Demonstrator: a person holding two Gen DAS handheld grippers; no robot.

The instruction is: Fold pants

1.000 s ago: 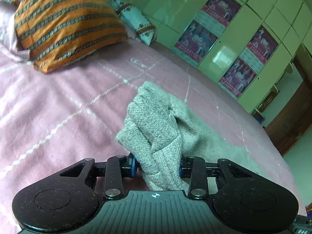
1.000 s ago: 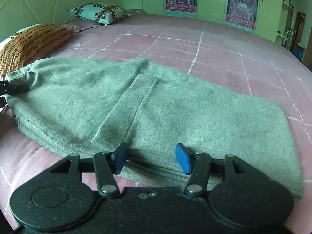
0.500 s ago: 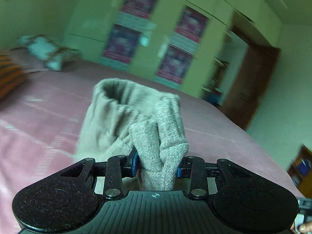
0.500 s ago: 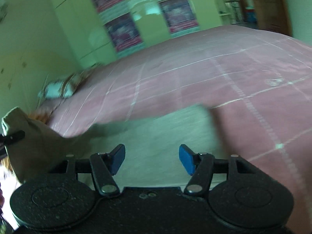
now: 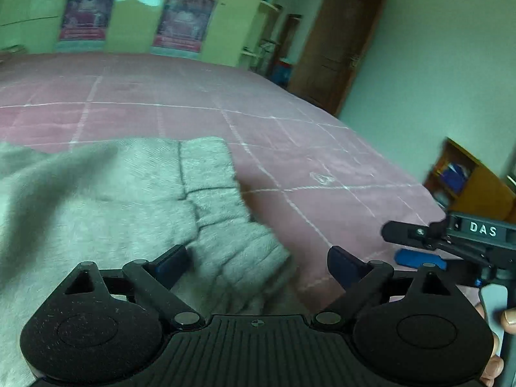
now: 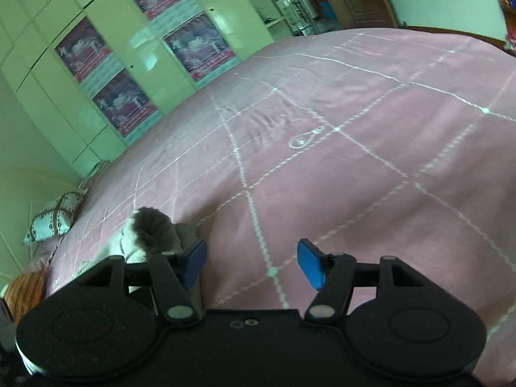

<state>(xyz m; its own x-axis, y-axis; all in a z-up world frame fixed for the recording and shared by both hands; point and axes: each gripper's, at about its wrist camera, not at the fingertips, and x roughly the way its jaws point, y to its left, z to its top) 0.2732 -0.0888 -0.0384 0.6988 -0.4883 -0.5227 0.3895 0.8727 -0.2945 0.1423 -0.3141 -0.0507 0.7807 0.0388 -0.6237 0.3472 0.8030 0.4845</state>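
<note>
The grey knit pants [image 5: 135,206] lie folded on the pink bed [image 5: 290,122], filling the left half of the left wrist view. My left gripper [image 5: 258,264] is open just above the folded edge, its jaws wide apart and holding nothing. The right gripper's fingers [image 5: 419,259] show at the right edge of that view. In the right wrist view, my right gripper [image 6: 251,262] is open and empty over bare bedspread [image 6: 354,161]. A bunched end of the pants [image 6: 151,232] shows just left of its left finger.
Green wardrobe doors with posters [image 6: 135,64] stand behind the bed. Pillows [image 6: 51,222] lie at the far left in the right wrist view. A brown door [image 5: 342,45] and a wooden shelf [image 5: 467,180] are to the right of the bed.
My left gripper carried the held end of the pants across, laid it down and opened. My right gripper swung away from the pants toward bare bedspread and stayed open.
</note>
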